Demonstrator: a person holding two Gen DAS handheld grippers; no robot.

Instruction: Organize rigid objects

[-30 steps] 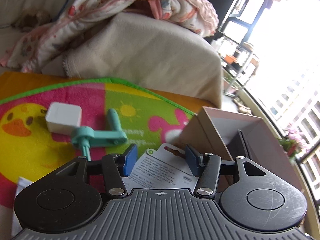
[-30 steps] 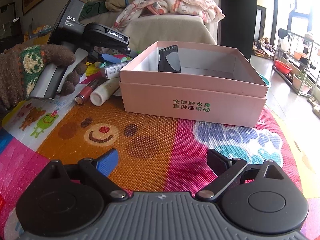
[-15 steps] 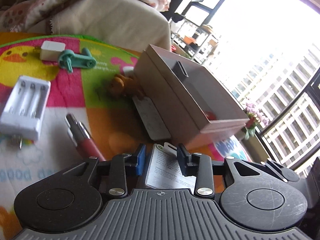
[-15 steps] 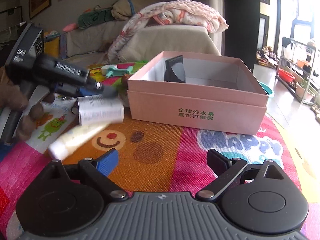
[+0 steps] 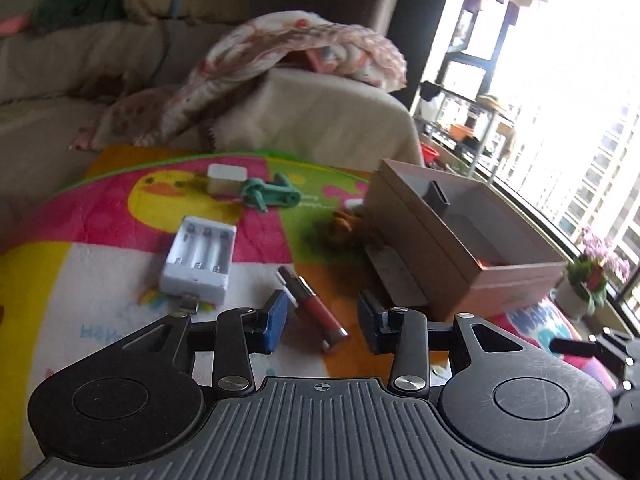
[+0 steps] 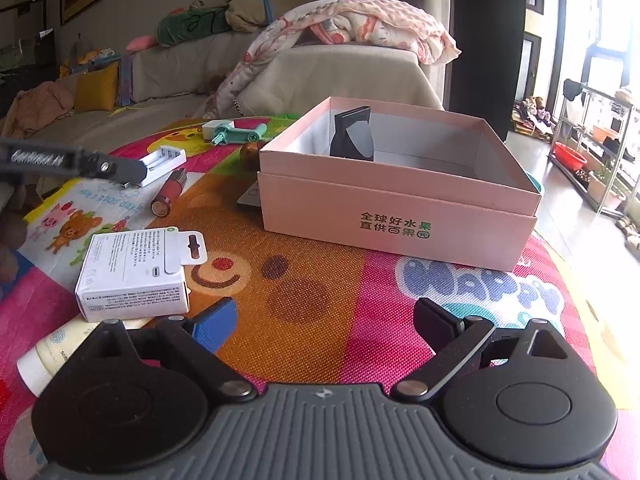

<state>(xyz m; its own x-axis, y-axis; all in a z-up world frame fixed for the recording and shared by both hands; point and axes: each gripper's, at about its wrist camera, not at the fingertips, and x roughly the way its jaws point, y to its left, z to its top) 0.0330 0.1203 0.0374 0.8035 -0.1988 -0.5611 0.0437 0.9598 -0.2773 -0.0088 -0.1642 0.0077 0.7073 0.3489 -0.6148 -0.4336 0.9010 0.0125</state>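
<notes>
A pink cardboard box (image 6: 400, 216) stands open on the colourful mat, with a black object (image 6: 353, 134) leaning inside; it also shows in the left wrist view (image 5: 460, 256). My left gripper (image 5: 322, 326) is open and empty above a red lipstick tube (image 5: 312, 306), beside a white battery charger (image 5: 199, 258). A white packaged box (image 6: 134, 274) lies on the mat left of my right gripper (image 6: 324, 320), which is open and empty. A white tube (image 6: 52, 350) lies under the package. A teal crank tool (image 5: 268, 194) and a white cube (image 5: 226, 178) lie farther back.
A sofa with a pink blanket (image 6: 352, 28) borders the mat at the back. A flat grey card (image 5: 394, 276) and a brown object (image 5: 346, 222) lie against the box's side. Shelving (image 6: 596, 140) and a window stand to the right.
My left gripper carried the white packaged box away from the pink box, let it go on the mat, opened, and pulled back over the lipstick. My right gripper has stayed put.
</notes>
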